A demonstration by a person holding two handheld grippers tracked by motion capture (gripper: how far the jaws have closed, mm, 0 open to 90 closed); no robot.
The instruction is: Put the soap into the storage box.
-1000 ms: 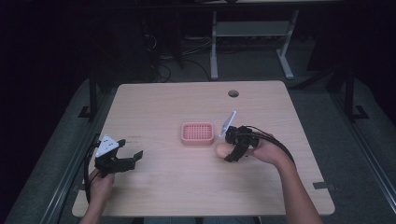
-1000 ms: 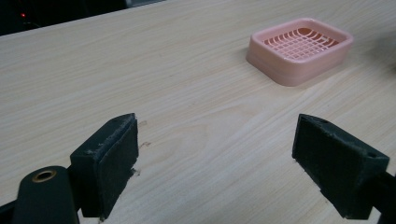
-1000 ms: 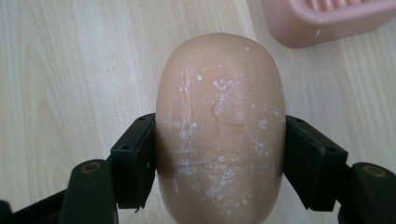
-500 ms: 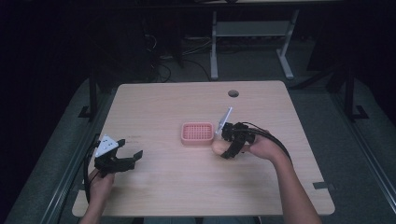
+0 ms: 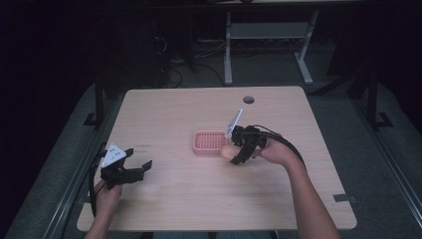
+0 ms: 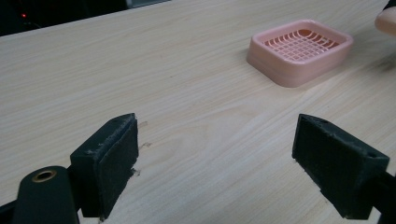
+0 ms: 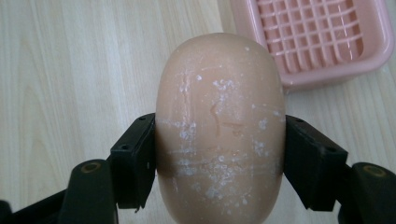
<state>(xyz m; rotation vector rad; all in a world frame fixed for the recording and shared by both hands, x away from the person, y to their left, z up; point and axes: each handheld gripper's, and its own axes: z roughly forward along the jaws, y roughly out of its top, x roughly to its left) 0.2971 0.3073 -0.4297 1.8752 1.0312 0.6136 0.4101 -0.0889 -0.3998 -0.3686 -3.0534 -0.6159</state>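
Matt, scuffed peach soap [image 7: 219,126]; glossy pink plastic grid dish [image 7: 322,37]; pale wood-grain table [image 5: 174,114].

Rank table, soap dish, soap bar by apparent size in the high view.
1. Table, by far the largest.
2. Soap dish.
3. Soap bar, smallest, though the right gripper hides part of it, so its full extent is unsure.

A peach-coloured oval soap bar [image 7: 219,126], scuffed with white flecks, sits clamped between the right gripper's [image 7: 219,163] 2 jaws, just beside the pink grid-bottomed soap dish [image 7: 322,37].
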